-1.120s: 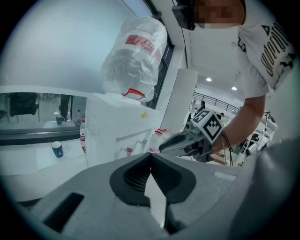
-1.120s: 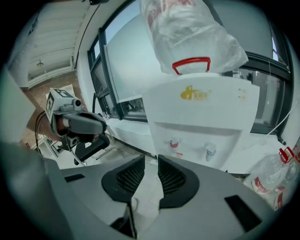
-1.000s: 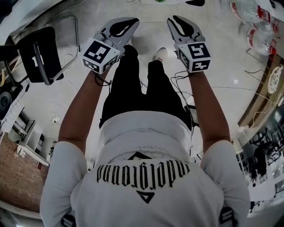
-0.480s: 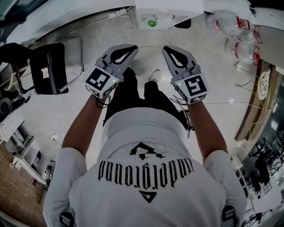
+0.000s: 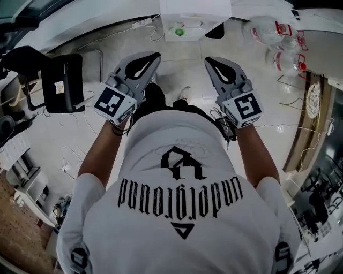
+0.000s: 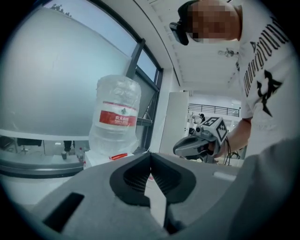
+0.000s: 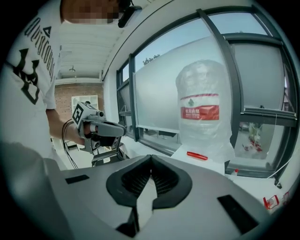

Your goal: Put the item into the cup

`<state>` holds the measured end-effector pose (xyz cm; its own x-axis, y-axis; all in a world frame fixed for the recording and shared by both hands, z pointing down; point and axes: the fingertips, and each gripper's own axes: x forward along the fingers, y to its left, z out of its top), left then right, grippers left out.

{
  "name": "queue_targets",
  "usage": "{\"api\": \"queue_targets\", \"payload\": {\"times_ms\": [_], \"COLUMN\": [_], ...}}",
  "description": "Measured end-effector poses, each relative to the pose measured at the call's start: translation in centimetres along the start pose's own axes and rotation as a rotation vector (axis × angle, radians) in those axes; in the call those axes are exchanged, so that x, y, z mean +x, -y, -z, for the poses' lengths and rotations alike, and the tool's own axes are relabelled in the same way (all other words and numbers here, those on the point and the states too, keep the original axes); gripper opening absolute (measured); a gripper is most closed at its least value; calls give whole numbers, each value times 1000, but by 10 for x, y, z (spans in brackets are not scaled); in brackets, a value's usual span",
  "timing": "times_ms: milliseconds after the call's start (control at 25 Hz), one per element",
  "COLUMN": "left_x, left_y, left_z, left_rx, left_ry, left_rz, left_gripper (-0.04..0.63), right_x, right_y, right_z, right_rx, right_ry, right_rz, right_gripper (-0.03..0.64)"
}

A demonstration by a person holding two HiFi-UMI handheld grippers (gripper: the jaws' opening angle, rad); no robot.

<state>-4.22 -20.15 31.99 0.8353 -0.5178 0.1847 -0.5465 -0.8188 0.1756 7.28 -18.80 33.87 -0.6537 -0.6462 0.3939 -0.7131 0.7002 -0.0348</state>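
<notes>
From the head view I look down on the person's white shirt and both arms, held out in front. My left gripper (image 5: 151, 58) and my right gripper (image 5: 213, 61) hang side by side above the floor, apart from each other. Both are shut with nothing between the jaws. The right jaws have just closed on nothing. In the left gripper view the tips (image 6: 150, 154) meet, and likewise in the right gripper view (image 7: 151, 157). A small green round thing (image 5: 179, 32) sits on a white stand (image 5: 195, 10) ahead. I cannot make out a cup.
A large water bottle (image 6: 116, 117) (image 7: 201, 108) stands on a white box by the windows, with a red strip (image 7: 197, 155) beside it. More bottles (image 5: 268, 29) lie on the floor at the right. A black chair (image 5: 61, 83) stands at the left.
Both grippers have risen; the legs below are now mostly hidden by the shirt. The white stand has come into view at the top. The right jaws have closed.
</notes>
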Motion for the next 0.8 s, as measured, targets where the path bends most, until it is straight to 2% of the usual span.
{"api": "queue_targets", "payload": {"times_ms": [800], "left_x": [-32], "left_y": [55], "left_z": [-84], "left_rx": [52], "left_ry": [113], "left_rz": [-71], "left_gripper": [15], "right_x": [-88], "right_y": [3], "right_z": [-71], "right_rx": [-41], "right_ry": [186], "right_rz": [45], "right_gripper": [14]}}
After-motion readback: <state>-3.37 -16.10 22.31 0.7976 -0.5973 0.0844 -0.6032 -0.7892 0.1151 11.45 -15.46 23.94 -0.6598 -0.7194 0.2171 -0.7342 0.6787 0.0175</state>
